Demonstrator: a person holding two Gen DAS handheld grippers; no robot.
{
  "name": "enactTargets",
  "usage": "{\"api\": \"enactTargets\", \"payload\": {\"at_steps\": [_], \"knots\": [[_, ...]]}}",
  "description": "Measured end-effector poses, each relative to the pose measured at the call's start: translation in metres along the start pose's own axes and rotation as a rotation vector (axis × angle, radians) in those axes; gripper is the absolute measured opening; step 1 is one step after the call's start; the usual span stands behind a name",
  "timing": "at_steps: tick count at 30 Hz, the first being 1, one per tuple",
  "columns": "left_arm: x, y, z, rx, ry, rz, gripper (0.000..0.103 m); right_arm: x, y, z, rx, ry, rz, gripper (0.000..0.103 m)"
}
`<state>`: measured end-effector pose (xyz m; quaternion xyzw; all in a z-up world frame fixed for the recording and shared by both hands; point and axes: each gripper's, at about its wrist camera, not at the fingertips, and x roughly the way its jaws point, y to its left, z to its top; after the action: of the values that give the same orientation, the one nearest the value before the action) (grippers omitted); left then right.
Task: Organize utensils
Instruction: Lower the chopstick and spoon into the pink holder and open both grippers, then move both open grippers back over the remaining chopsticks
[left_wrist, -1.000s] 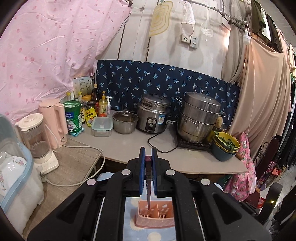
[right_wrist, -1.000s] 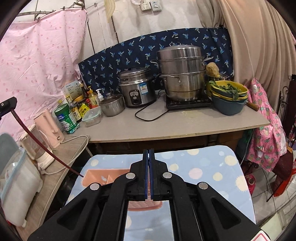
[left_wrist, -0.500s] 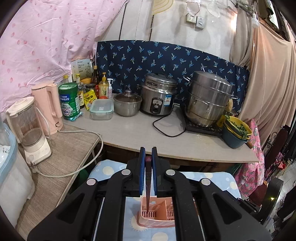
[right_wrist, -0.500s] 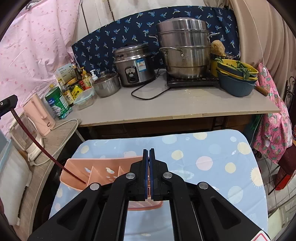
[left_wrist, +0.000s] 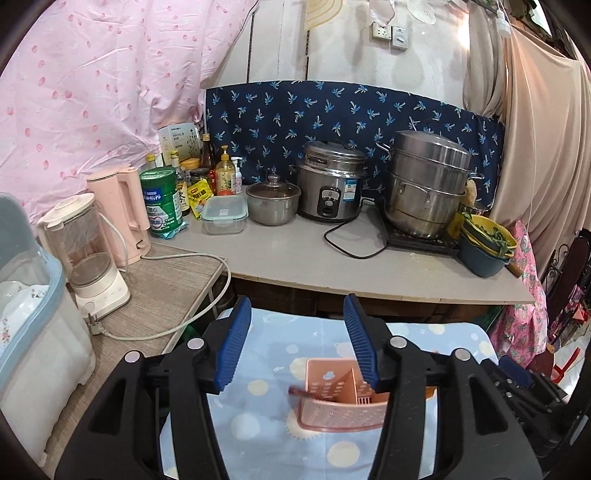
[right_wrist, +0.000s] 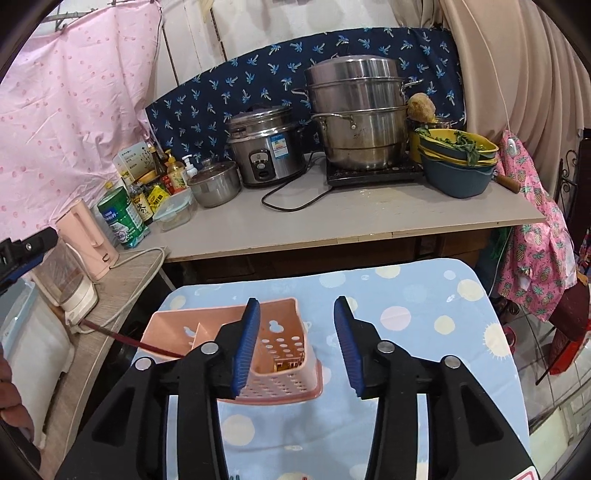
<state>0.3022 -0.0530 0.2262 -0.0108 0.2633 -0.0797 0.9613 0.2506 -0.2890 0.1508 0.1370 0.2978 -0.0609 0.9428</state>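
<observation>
Pink caddy holds one dark chopstick, leaning out over its left rim.
Both tongs, left and right, have just spread, empty; the caddy sits on a dotted blue cloth before a cluttered counter.

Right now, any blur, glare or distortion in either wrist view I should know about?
Left wrist view: fisheye bends the counter edge, corners vignetted black, wall above the socket washed out; dark red chopstick at the pink utensil basket is smeared. Right wrist view: same barrel distortion; basket and chopstick sharper; curtain top right is bright.
</observation>
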Motion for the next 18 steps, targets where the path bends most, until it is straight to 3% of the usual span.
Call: {"api": "enactTargets", "payload": {"at_steps": [8, 18], "knots": [[-0.032, 0.002, -0.033, 0.022, 0.032, 0.006, 0.053, -0.047, -0.007, -0.032, 0.012, -0.003, -0.005, 0.043], [-0.072, 0.001, -0.101, 0.056, 0.101, -0.009, 0.053, -0.099, -0.013, -0.101, 0.013, 0.03, -0.022, 0.044]]}}
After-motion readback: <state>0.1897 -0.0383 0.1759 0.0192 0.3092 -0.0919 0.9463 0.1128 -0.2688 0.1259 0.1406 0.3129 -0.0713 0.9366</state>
